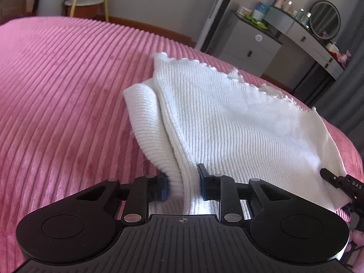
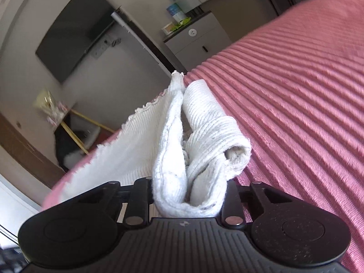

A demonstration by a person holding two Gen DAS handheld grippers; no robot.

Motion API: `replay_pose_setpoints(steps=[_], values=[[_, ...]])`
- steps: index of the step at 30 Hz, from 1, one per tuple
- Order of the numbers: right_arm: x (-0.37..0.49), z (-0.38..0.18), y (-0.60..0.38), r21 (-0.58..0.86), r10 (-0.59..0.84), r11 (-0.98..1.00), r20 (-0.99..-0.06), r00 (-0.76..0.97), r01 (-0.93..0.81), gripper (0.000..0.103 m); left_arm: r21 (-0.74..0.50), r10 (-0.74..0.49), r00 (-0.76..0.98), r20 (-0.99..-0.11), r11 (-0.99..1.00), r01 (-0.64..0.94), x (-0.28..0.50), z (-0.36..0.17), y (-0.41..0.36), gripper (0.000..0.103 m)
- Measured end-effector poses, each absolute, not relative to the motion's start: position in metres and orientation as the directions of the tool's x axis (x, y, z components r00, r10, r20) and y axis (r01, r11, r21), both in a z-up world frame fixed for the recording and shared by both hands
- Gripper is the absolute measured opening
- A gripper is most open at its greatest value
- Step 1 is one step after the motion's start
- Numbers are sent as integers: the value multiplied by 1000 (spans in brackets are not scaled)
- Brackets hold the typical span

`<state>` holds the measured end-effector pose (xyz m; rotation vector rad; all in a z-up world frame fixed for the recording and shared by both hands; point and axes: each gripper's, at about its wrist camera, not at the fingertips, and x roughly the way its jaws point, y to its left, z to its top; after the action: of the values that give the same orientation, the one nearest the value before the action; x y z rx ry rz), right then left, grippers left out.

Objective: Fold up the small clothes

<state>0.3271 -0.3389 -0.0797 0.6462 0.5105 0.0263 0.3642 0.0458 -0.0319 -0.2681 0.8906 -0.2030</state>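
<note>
A white ribbed knit garment w/ scalloped hem is spread over a pink corduroy-ribbed bedspread, partly folded, one rolled sleeve or edge bunched at its side. Step in hand, as judged: mid-fold, both near edges pinched for carrying over. The left gripper is clamped on the near doubled edge, cloth squeezed betw. its blue pads. The right gripper is clenched on a thick wad of the same cloth; its pads are hidden by fabric. Next move prob. calls for both edges to be lifted together & laid toward the scalloped hem, kept level. No containers are seen on the bed.
</note>
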Motion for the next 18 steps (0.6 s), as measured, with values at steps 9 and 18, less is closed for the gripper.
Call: replay_pose_setpoints(steps=[9, 18], values=[[306, -61, -335, 534, 209, 844, -415, 886, 51, 19, -321, -318, 660, -680, 939, 122, 347, -4, 65, 22], [283, -45, -369, 441, 183, 896, -477, 860, 54, 54, -86, -142, 679, -720, 990, 116, 343, -9, 69, 63]])
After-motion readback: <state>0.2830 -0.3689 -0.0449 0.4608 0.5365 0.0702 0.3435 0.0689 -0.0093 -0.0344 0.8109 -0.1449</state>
